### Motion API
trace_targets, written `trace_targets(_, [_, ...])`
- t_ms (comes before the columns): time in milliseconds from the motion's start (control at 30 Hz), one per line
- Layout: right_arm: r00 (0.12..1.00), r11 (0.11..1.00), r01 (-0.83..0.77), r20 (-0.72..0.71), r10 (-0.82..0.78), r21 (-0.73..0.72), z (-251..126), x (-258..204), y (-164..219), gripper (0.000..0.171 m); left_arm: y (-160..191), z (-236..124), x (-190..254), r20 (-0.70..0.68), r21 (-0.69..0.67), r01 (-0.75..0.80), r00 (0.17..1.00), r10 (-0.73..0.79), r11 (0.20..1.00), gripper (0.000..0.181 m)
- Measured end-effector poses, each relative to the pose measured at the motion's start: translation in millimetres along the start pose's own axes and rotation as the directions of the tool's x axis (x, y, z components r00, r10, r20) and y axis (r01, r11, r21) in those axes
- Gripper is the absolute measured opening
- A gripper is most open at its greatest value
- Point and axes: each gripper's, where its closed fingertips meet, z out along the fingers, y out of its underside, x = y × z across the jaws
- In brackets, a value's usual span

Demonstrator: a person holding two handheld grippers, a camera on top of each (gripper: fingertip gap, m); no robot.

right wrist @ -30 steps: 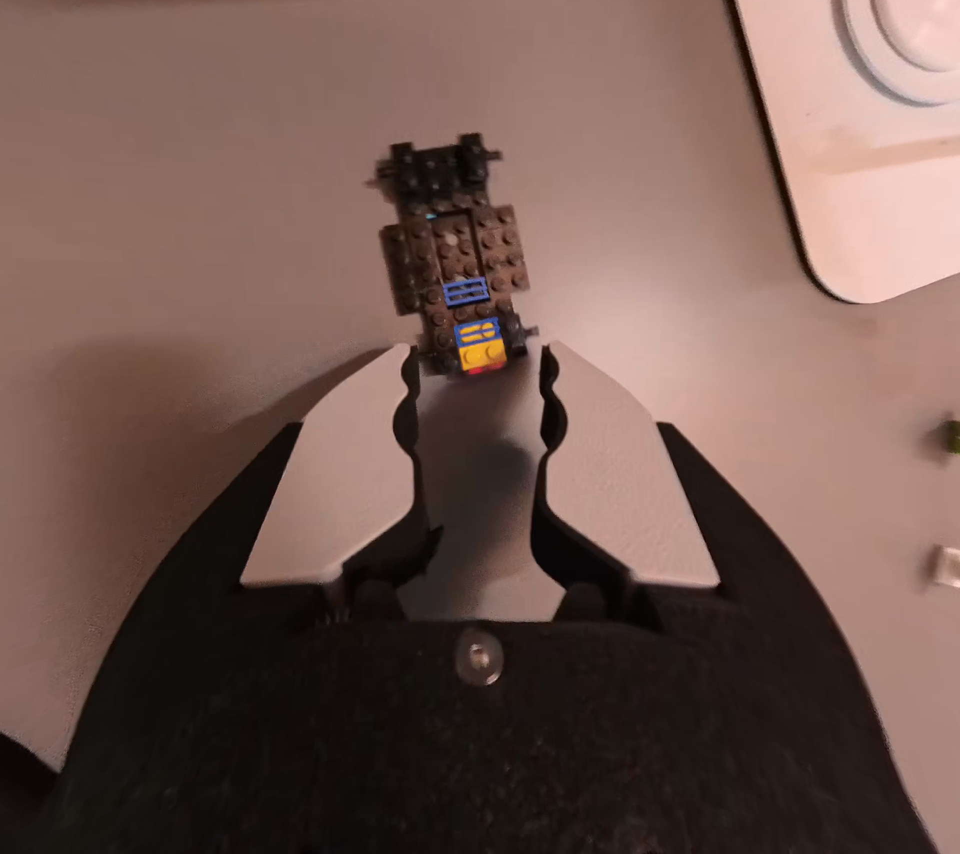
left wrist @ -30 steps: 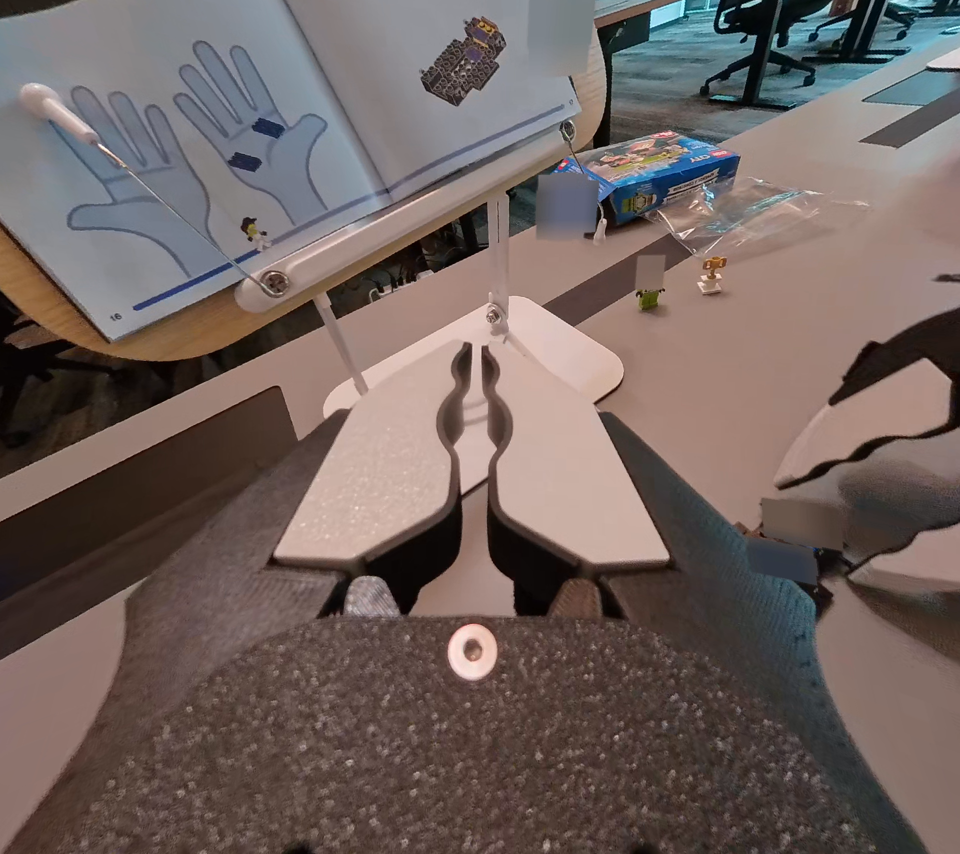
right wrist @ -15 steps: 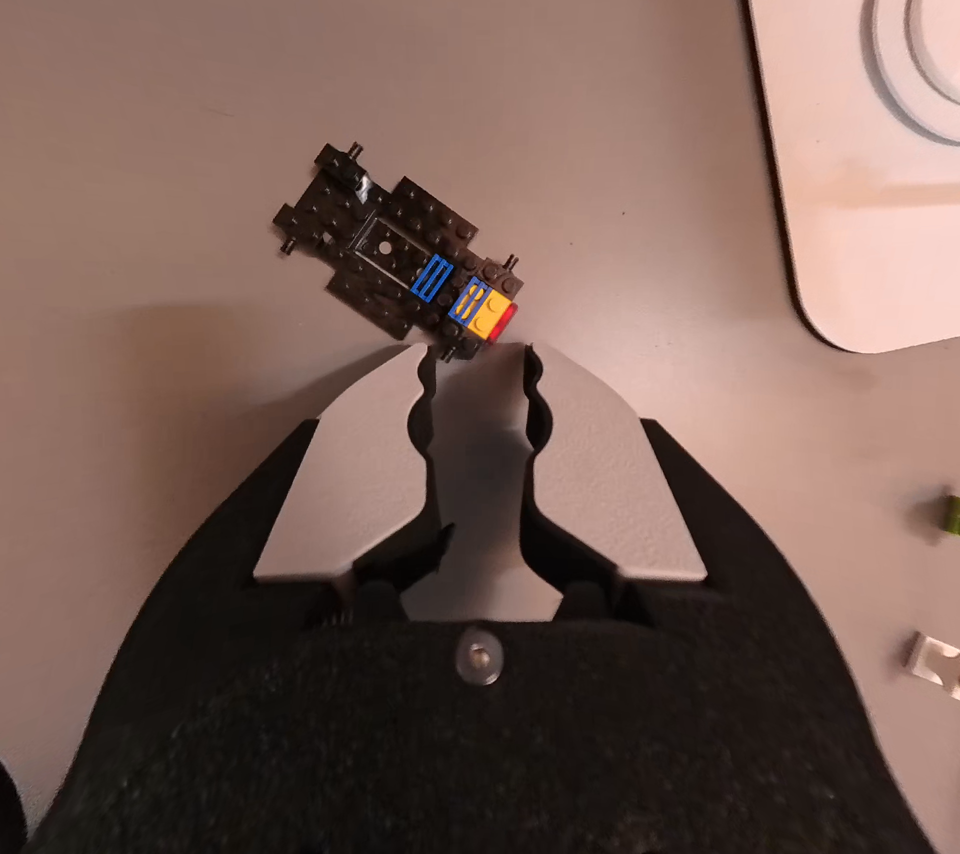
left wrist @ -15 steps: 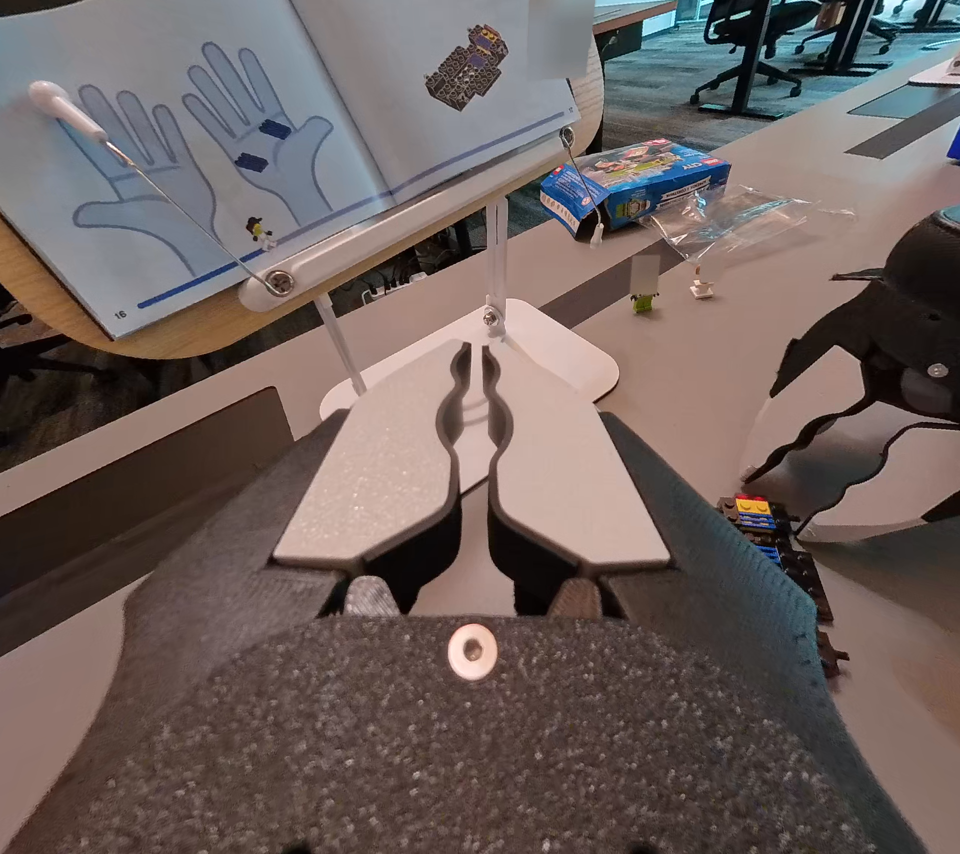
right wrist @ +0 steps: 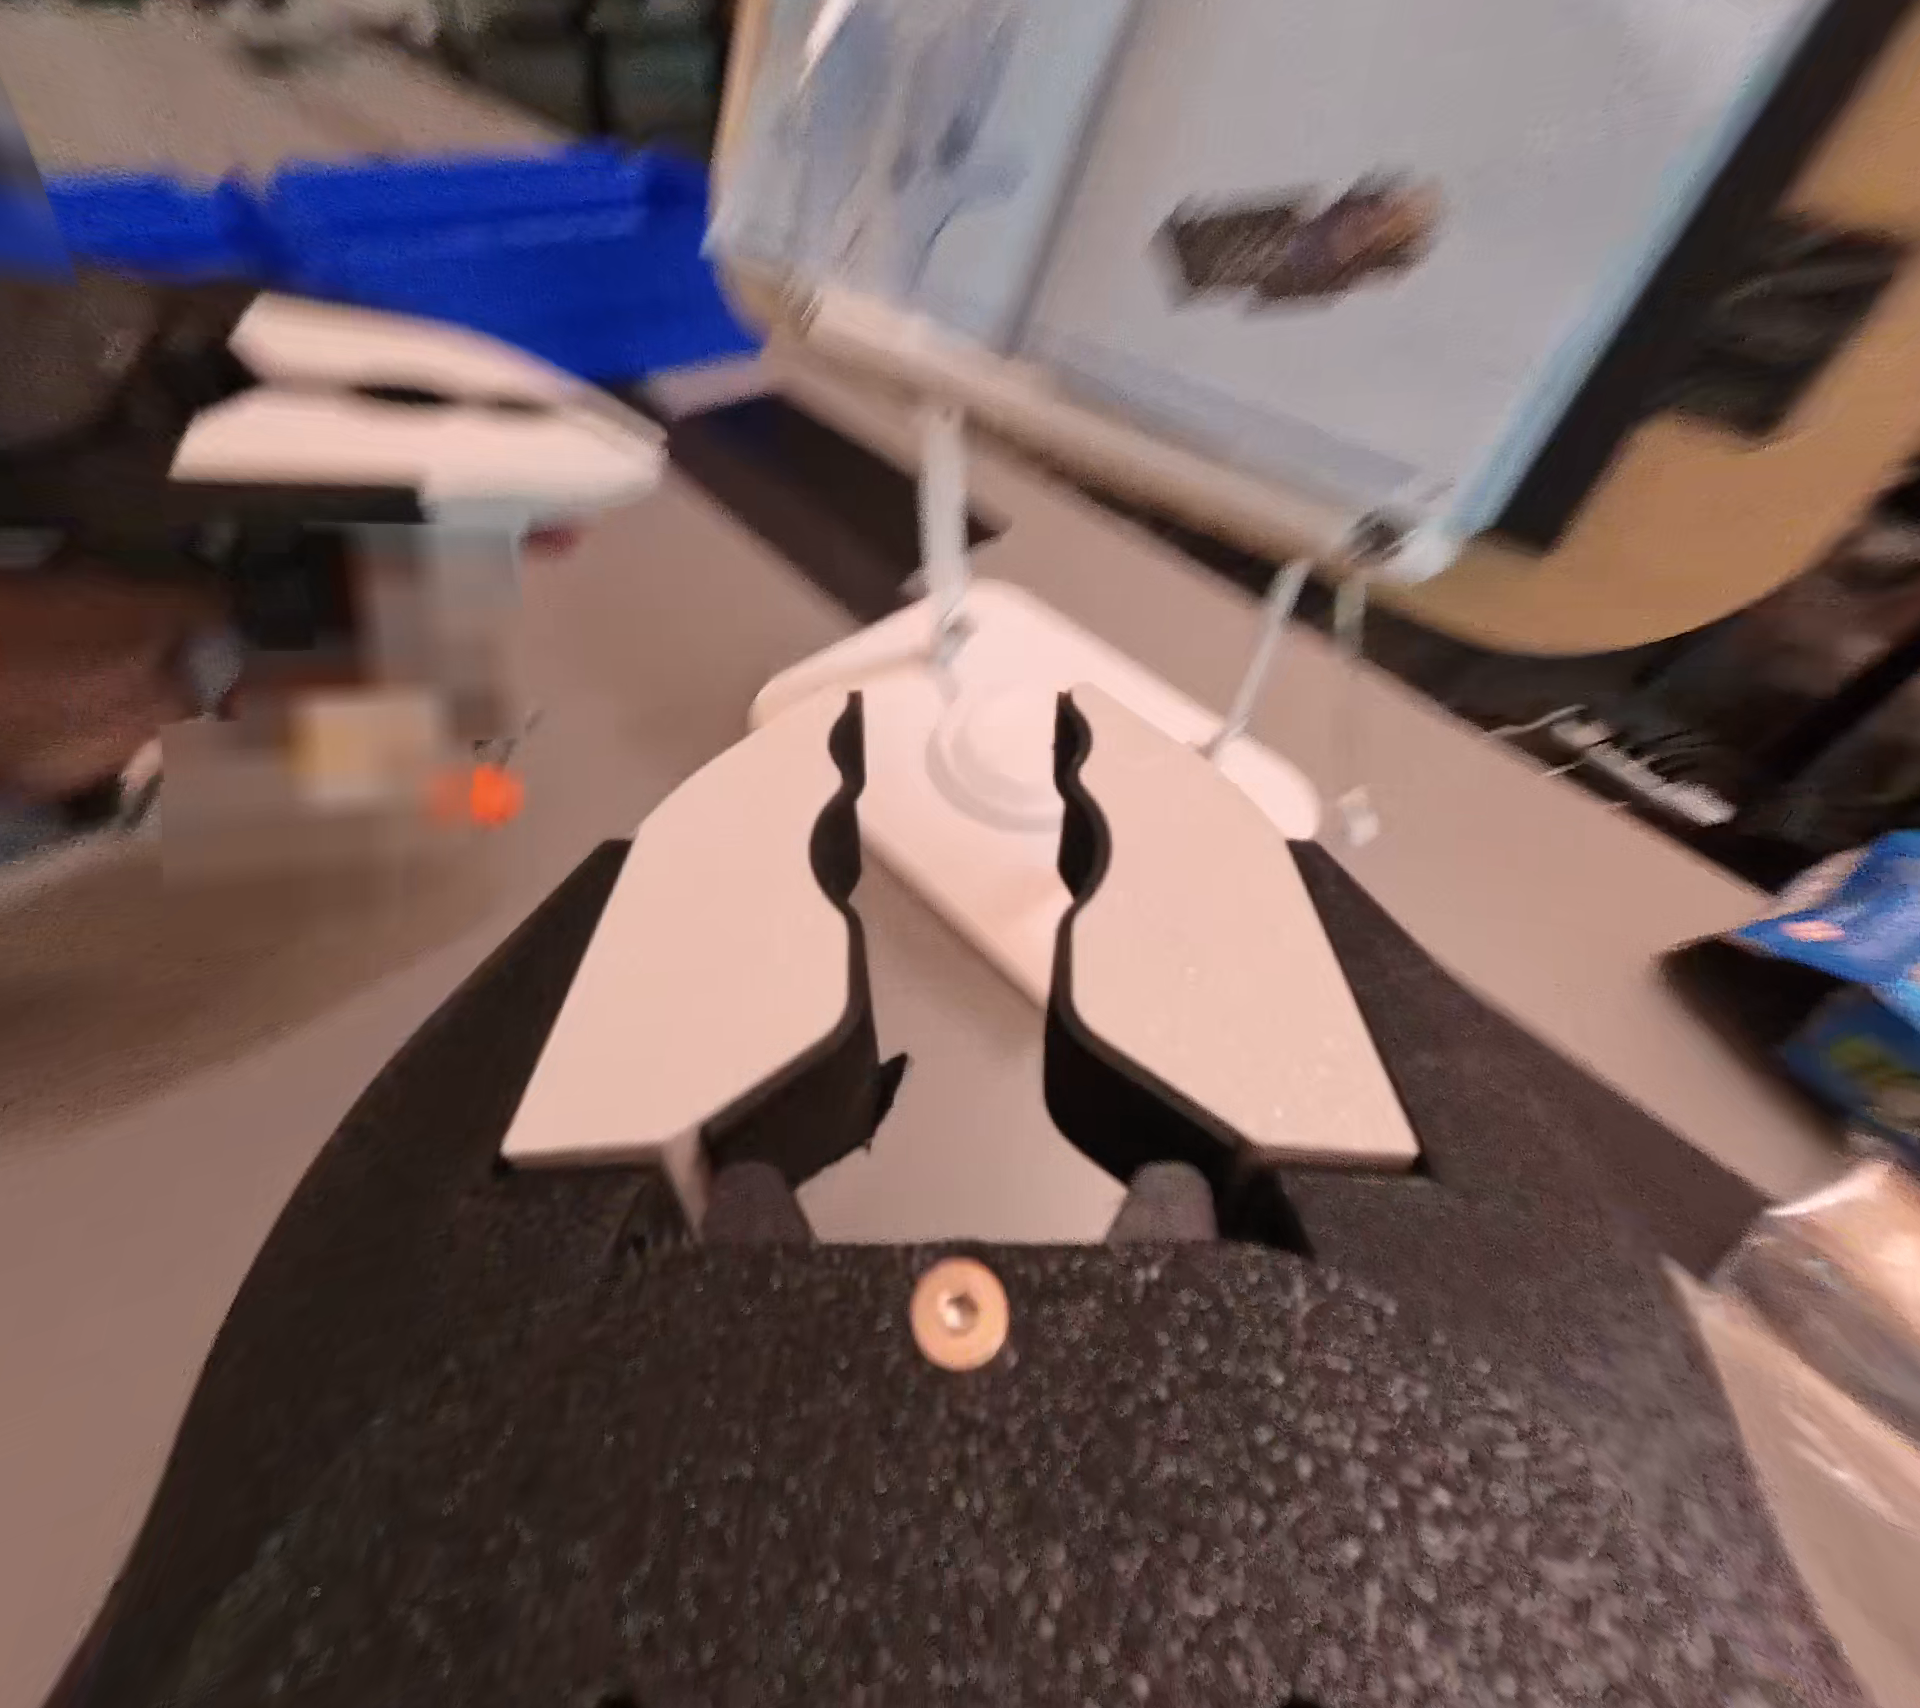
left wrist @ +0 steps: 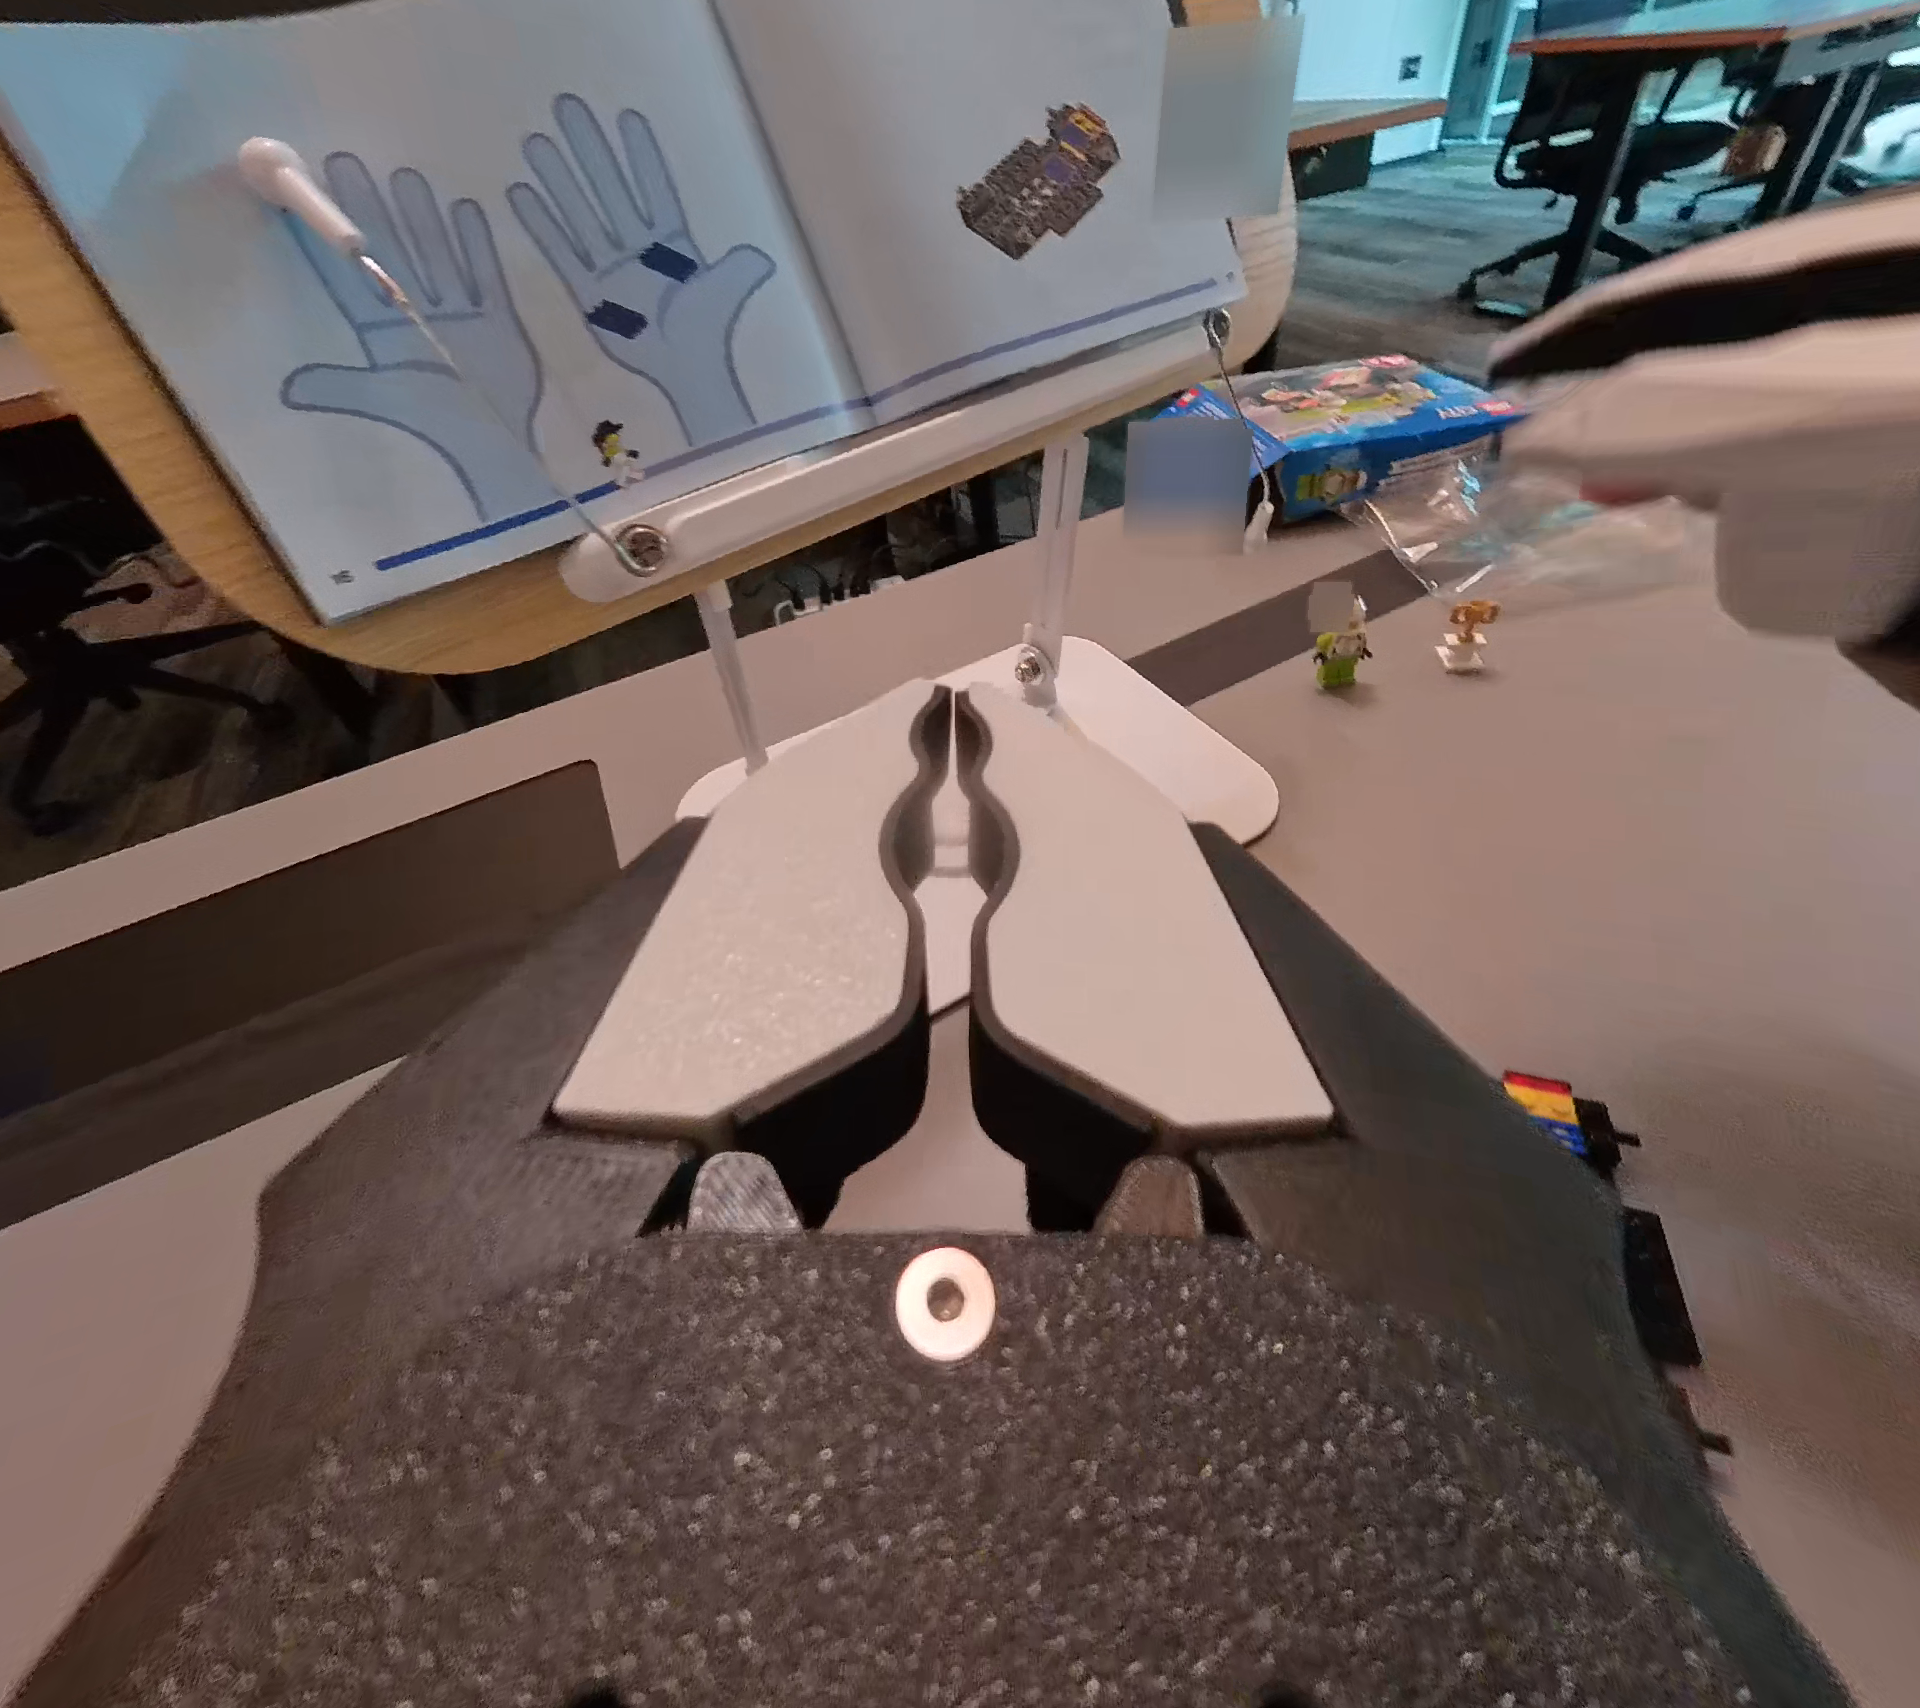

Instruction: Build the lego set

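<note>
Open office with rows of desks and chairs behind, and a grey table [left wrist: 1455, 879] carrying everything. The instruction booklet [left wrist: 727, 204] sits open on a stand at the table's far edge. The left gripper [left wrist: 951, 702] is pinched closed on nothing; the right gripper [right wrist: 956, 713] hangs open and empty. The half-built black lego chassis [left wrist: 1621, 1211] lies at the near right. Risk I see: a swinging right claw knocking over the tiny minifigure [left wrist: 1340, 645] or trophy [left wrist: 1467, 635].

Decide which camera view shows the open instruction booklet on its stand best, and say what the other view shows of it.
The left wrist view is best: the instruction booklet is sharp there, both pages showing, with drawn hands on one and a dark model on the other. The right wrist view shows the booklet smeared by motion blur, its drawings only vague shapes.
</note>
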Motion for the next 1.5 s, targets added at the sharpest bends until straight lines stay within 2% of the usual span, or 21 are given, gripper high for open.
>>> trace_targets(67, [0.991, 0.995, 0.024, -0.133, -0.012, 0.093, 1.7, 18.0, -23.7, 0.028, -2.3, -2.0, -2.6, 0.011, 0.01, 0.007, 1.0, -0.008, 1.0, 0.0])
trace_targets(200, [0.951, 0.986, 0.096, -0.306, -0.051, 0.134, 10.8, 44.9, -41.3, 0.017, -6.1, -4.7, -9.5, 0.033, 0.021, 0.009, 0.999, -0.01, 1.0, 0.001])
trace_targets(267, [0.935, 0.979, 0.138, -0.345, -0.079, 0.151, 16.1, 55.1, -44.7, 0.0, -7.1, -5.4, -11.7, 0.037, 0.026, 0.011, 0.999, -0.012, 1.0, 0.001])
trace_targets(367, [0.908, 0.974, 0.206, -0.391, -0.153, 0.098, 26.5, 73.4, -39.5, 0.0, -4.4, -4.6, -14.2, 0.039, 0.02, 0.012, 0.999, -0.012, 1.0, 0.001])
trace_targets(433, [0.914, 0.978, 0.198, -0.373, -0.159, 0.068, 32.4, 82.1, -32.4, 0.001, -2.2, -3.3, -15.5, 0.038, 0.016, 0.012, 0.999, -0.012, 1.0, 0.001])
trace_targets(533, [0.939, 0.982, 0.188, -0.297, -0.174, 0.019, 43.0, 86.2, -19.2, 0.031, 2.0, -0.4, -14.9, 0.031, 0.004, 0.016, 0.999, -0.016, 1.0, 0.001])
trace_targets(567, [0.935, 0.974, 0.225, -0.283, -0.213, 0.01, 45.3, 86.5, -17.3, 0.035, 4.0, 0.5, -13.9, 0.028, -0.001, 0.014, 1.0, -0.014, 1.0, 0.001])
trace_targets(700, [0.846, 0.877, 0.477, -0.242, -0.475, -0.051, 51.0, 91.2, -21.1, 0.037, 9.5, 3.2, -8.6, 0.01, -0.02, -0.017, 1.0, 0.018, 1.0, 0.001])
trace_targets(767, [0.822, 0.845, 0.532, -0.207, -0.53, -0.05, 52.2, 91.3, -33.2, 0.037, 8.8, 4.7, -6.8, 0.004, -0.027, -0.031, 1.0, 0.031, 0.999, 0.002])
trace_targets(833, [0.817, 0.835, 0.547, -0.182, -0.547, -0.057, 56.0, 91.1, -47.8, 0.044, 7.4, 7.1, -4.8, 0.003, -0.024, -0.042, 0.999, 0.042, 0.999, 0.002])
trace_targets(933, [0.832, 0.847, 0.527, -0.162, -0.531, -0.07, 69.3, 87.8, -66.4, 0.066, 12.1, 12.7, 1.0, -0.014, -0.037, -0.044, 0.999, 0.044, 0.998, 0.002])
trace_targets(1100, [0.877, 0.89, 0.437, -0.16, -0.453, -0.127, 97.6, 94.8, -63.1, 0.077, 25.9, 14.6, 4.8, -0.031, -0.072, -0.056, 0.998, 0.054, 0.996, 0.001])
trace_targets(1267, [0.874, 0.896, 0.431, -0.2, -0.444, -0.106, 100.8, 101.4, -63.7, 0.066, 26.6, 14.8, 1.1, -0.041, -0.071, -0.021, 0.999, 0.018, 0.997, 0.001])
trace_targets(1500, [0.866, 0.899, 0.426, -0.242, -0.438, -0.103, 100.2, 103.7, -60.3, 0.03, 28.3, 15.9, 9.2, -0.061, -0.074, -0.036, 0.998, 0.031, 0.997, 0.001])
